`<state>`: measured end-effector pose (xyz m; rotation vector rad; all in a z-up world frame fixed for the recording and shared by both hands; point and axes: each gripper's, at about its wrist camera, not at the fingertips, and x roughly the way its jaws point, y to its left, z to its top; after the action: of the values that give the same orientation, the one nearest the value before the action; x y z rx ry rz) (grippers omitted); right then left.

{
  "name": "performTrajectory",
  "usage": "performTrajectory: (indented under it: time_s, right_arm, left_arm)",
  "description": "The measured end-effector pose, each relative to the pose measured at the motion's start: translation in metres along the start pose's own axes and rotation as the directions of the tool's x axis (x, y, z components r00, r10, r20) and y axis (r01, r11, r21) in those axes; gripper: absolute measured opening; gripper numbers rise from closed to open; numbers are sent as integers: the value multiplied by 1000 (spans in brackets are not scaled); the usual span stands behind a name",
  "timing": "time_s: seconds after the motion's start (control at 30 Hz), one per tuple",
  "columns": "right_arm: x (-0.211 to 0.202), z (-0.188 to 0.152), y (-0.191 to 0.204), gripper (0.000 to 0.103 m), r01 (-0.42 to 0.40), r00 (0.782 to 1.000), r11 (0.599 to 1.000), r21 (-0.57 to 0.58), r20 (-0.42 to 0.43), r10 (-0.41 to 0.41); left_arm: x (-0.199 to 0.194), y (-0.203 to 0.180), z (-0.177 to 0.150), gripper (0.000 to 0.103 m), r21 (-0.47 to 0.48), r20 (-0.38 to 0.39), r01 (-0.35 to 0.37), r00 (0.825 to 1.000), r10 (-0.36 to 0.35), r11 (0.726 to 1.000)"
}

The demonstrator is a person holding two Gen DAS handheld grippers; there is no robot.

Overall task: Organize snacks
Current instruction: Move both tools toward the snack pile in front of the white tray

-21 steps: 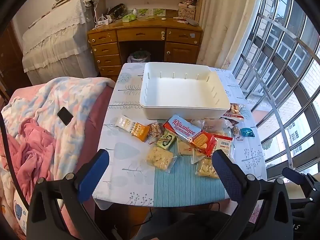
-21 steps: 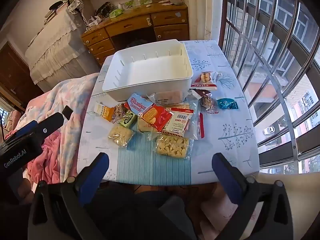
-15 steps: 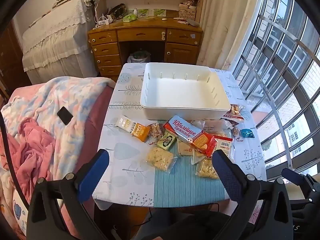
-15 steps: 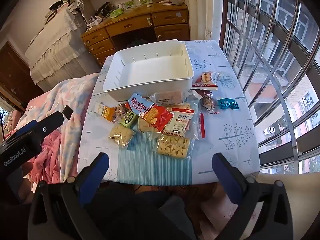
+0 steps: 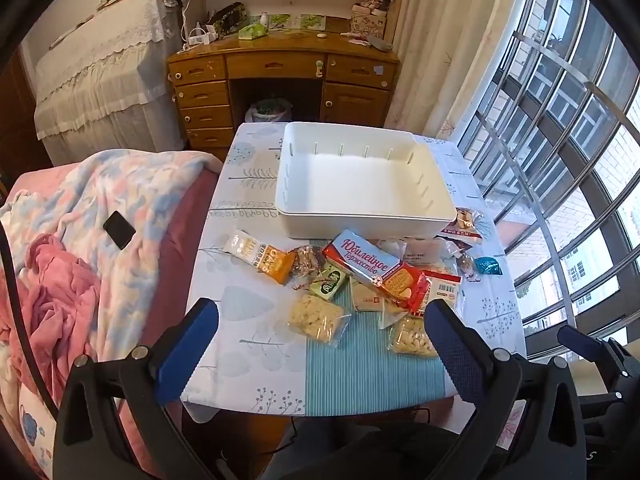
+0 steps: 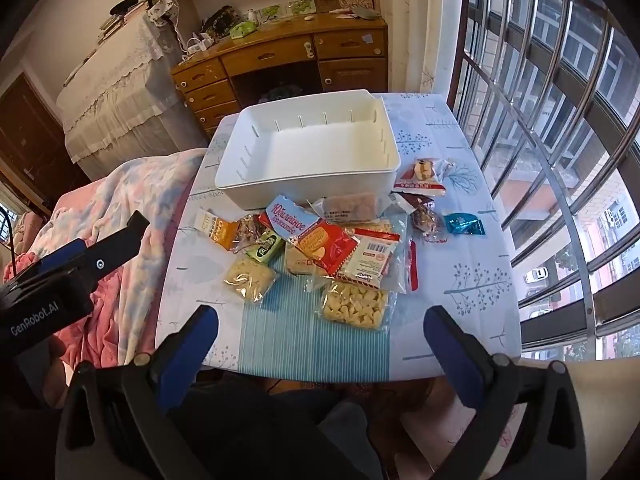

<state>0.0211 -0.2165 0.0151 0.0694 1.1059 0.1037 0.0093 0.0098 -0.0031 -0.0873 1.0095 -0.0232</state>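
Note:
An empty white bin (image 5: 362,216) (image 6: 280,194) stands at the far half of a small table (image 5: 248,360) (image 6: 472,300). In front of it lie several snack packs: a red and blue biscuit pack (image 5: 374,274) (image 6: 312,234), an orange bar (image 5: 260,256) (image 6: 218,230), a green pack (image 5: 330,286) (image 6: 264,250), two clear bags of pale crackers (image 5: 316,318) (image 6: 354,310), a teal candy (image 5: 488,266) (image 6: 464,225). My left gripper (image 5: 320,312) and right gripper (image 6: 320,318) hover above the near table edge, both open and empty.
A bed with a pastel blanket (image 5: 92,208) and a dark phone (image 5: 119,230) lies left of the table. A wooden desk (image 5: 280,76) stands behind it. Barred windows (image 5: 560,140) line the right side. A person's legs (image 6: 260,420) are below the table edge.

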Motion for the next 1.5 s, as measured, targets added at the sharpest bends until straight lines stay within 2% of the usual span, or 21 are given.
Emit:
performTrajectory:
  time_s: [0.27, 0.57, 1.1, 1.33, 1.5]
  right_arm:
    - [1, 2, 13, 103, 24, 999, 1000, -17, 37, -23]
    - [3, 0, 29, 103, 57, 994, 998, 1, 98, -57]
    - [1, -12, 54, 103, 138, 979, 989, -54, 161, -127]
    - [3, -13, 48, 103, 166, 975, 984, -68, 163, -153]
    - [13, -14, 39, 103, 220, 966, 966, -135, 167, -197]
  left_arm:
    - [8, 12, 2, 102, 8, -20, 18, 1000, -18, 1000]
    - [7, 28, 3, 102, 59, 4, 60, 998, -61, 996]
    - [23, 42, -1, 102, 68, -67, 109, 992, -105, 992]
    - [38, 38, 2, 102, 68, -106, 139, 986, -132, 988]
    - [55, 28, 8, 102, 50, -152, 146, 979, -137, 988]
